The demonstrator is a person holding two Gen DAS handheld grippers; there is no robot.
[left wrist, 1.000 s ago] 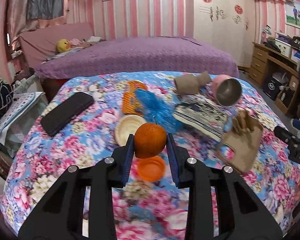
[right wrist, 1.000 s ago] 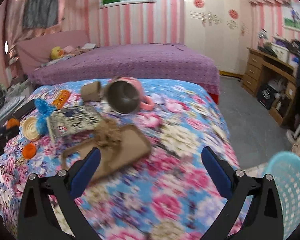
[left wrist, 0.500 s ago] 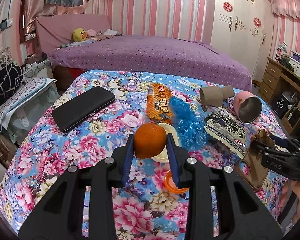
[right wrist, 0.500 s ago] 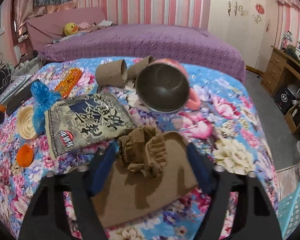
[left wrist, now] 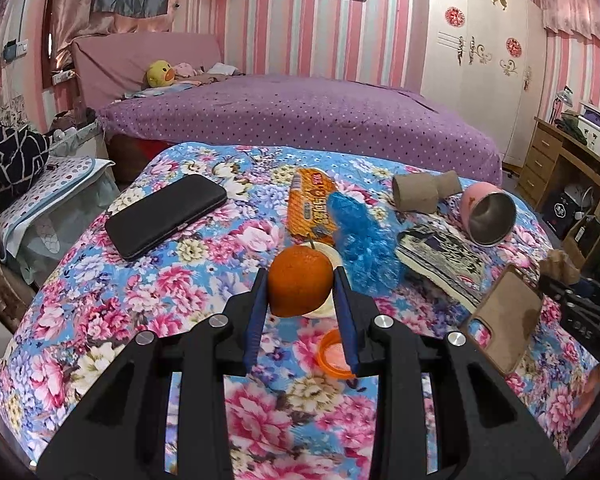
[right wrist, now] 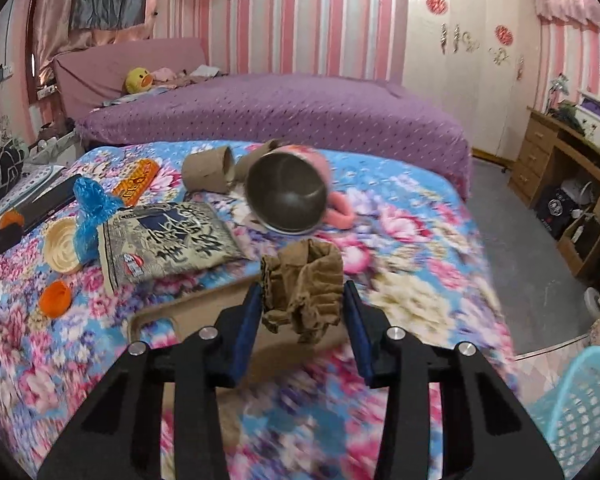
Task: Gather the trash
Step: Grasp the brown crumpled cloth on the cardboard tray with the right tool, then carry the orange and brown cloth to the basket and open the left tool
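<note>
Left wrist view is showing the flowered bedspread [left wrist: 80, 300] filling most of the frame, with the purple bed [left wrist: 300, 120] lying behind it. Sitting on the flowered cloth toward the left is a black case [left wrist: 166, 216]. An orange snack wrapper [left wrist: 310, 206] is lying near the middle, touching a crumpled blue plastic bag [left wrist: 364, 248] just to its right. Farther right, a printed packet [left wrist: 444, 258] is resting flat, a cardboard tube [left wrist: 416, 196] is lying on its side behind it, and a pink cup [left wrist: 486, 218] is tipped over beside the tube. A brown cardboard sheet [left wrist: 504, 320] is lying at the right edge.

The left gripper [left wrist: 301, 288] is pinching an orange [left wrist: 300, 282] between its blue pads, holding it above the cloth. A pale round lid [left wrist: 332, 256] is peeking out behind the fruit, and a small orange cap [left wrist: 334, 354] is lying below the fingers.

Right wrist view is showing a light blue basket [right wrist: 580, 408] standing on the floor at the lower right, off the bed. The right gripper [right wrist: 303, 300] is clamping a crumpled brown paper wad [right wrist: 304, 292] between its pads, holding it over the cardboard sheet [right wrist: 188, 312]; whether the wad is touching the sheet cannot be told. The cup [right wrist: 288, 196] is lying just beyond it, open mouth facing the camera.
</note>
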